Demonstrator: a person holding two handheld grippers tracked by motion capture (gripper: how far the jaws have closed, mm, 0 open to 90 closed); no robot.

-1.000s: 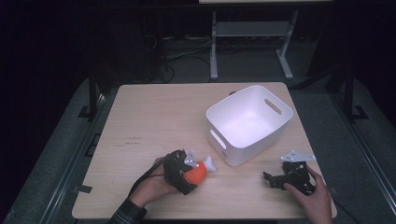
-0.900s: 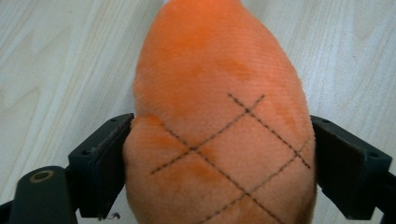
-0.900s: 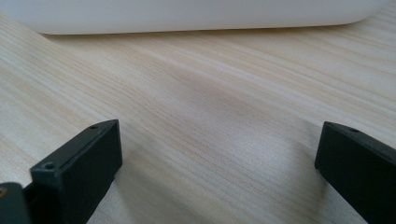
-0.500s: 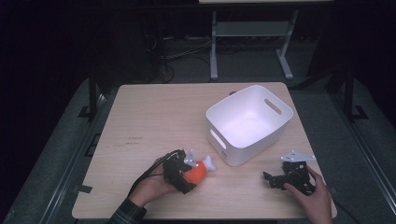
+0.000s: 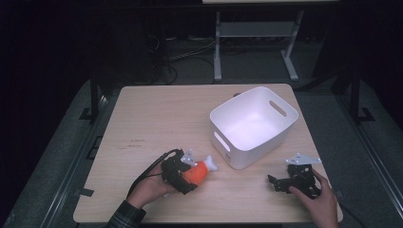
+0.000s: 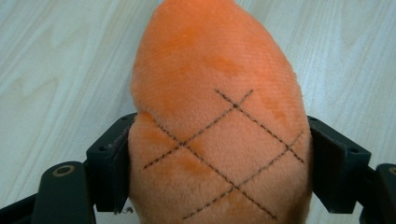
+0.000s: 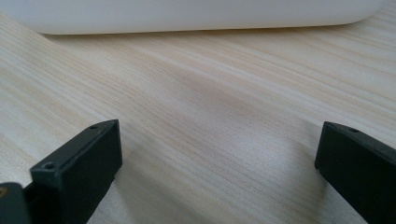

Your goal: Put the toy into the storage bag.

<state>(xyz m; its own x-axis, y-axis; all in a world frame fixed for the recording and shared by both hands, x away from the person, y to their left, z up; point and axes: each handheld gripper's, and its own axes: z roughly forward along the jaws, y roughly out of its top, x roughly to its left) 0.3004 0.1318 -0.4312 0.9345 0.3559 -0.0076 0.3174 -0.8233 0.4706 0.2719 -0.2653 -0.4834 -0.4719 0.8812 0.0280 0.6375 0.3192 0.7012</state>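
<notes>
I am working in a dark room, with cables and a metal stand on the floor beyond a pale wooden worktop [image 5: 157, 114]. A white bin [image 5: 254, 124] with cut-out handles is standing at about two o'clock from the middle of the worktop, empty as far as I can see.

My left claw [image 5: 186, 175] is sitting at roughly seven o'clock on the worktop, and the orange plush drumstick [image 5: 196, 172] is lying between its jaws, the white bone end pointing toward the bin, near it but not touching it. In the left gripper view the drumstick [image 6: 219, 135] is bulging between the two black jaws, which have just been closing; both are pressing into the fabric at its broad, cross-stitched part, so I am reading this as a grasp on the toy, which is lying on the wood.

My right claw [image 5: 285, 183] is resting at about five o'clock, spread wide and holding nothing; in the right gripper view there is bare wood between its jaws, with the bin wall [image 7: 196, 16] across the top.

I am judging the toy to be light, soft and squashy, not fragile, with a fuzzy skin that should not slip. The fat middle is the sensible place to take it: the stuffing gives and fills the jaws. The tapering neck near the bone might squeeze out of a pinch.
</notes>
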